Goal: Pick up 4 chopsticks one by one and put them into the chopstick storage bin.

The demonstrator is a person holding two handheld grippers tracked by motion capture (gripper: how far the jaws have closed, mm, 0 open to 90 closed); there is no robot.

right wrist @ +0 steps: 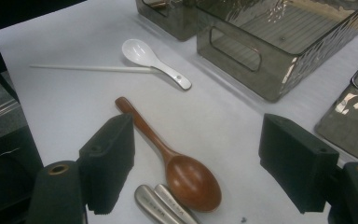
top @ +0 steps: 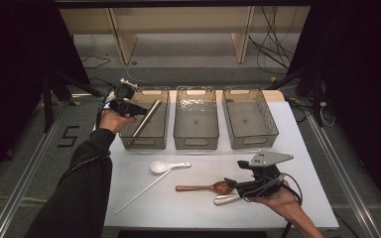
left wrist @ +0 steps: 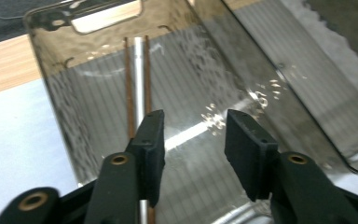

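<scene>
The left claw (left wrist: 193, 140) hangs open over the left bin (top: 129, 141) — the metal chopsticks (top: 147, 118) lie inside, released. Lift straight out, clear of the rim. The right claw (right wrist: 196, 163) gapes over the wooden spoon (right wrist: 168, 156) on the bench (top: 188, 203) — centre it before closing.

Glossy wooden spoon (right wrist: 186, 175); smoky clear-plastic bin (top: 145, 134).

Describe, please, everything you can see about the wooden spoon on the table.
The wooden spoon looks like smooth, glossy, reddish-brown wood, with an oval bowl and a long slim handle. It lies flat on the white table, apart from the white spoon. In the right gripper view its bowl sits between the open jaws of the right gripper, which do not press on it. Two metal handles lie against its bowl.
</scene>
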